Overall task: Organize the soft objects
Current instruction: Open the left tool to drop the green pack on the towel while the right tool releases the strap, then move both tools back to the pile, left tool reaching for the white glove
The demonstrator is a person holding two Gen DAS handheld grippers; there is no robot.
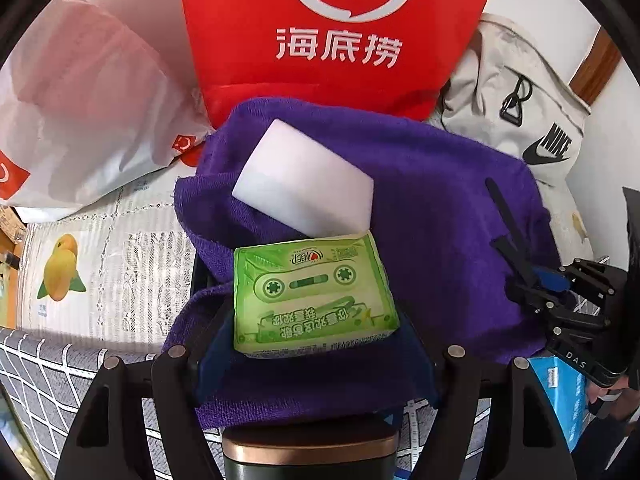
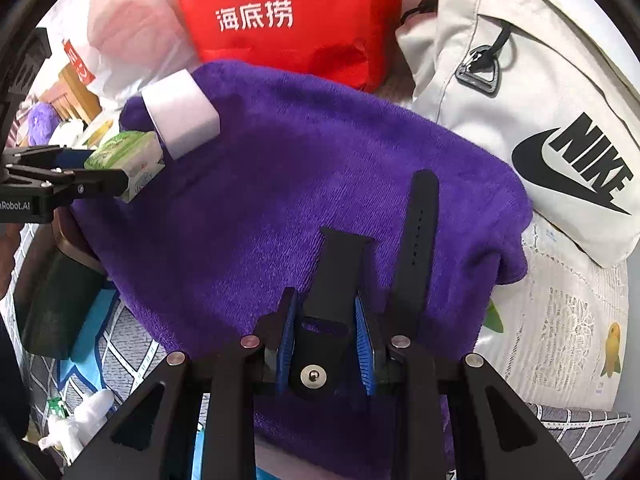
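Left wrist view: the left gripper (image 1: 316,300) was clamped on a green tissue pack (image 1: 314,294) above the purple towel (image 1: 440,208), just below a white sponge (image 1: 304,180). The right gripper (image 2: 326,336) was clamped on a black watch strap (image 2: 336,280) over the same towel.

A home: fruit-print lace tablecloth (image 1: 100,264), red shopping bag (image 1: 332,40), pale backpack (image 2: 532,92), wooden furniture behind
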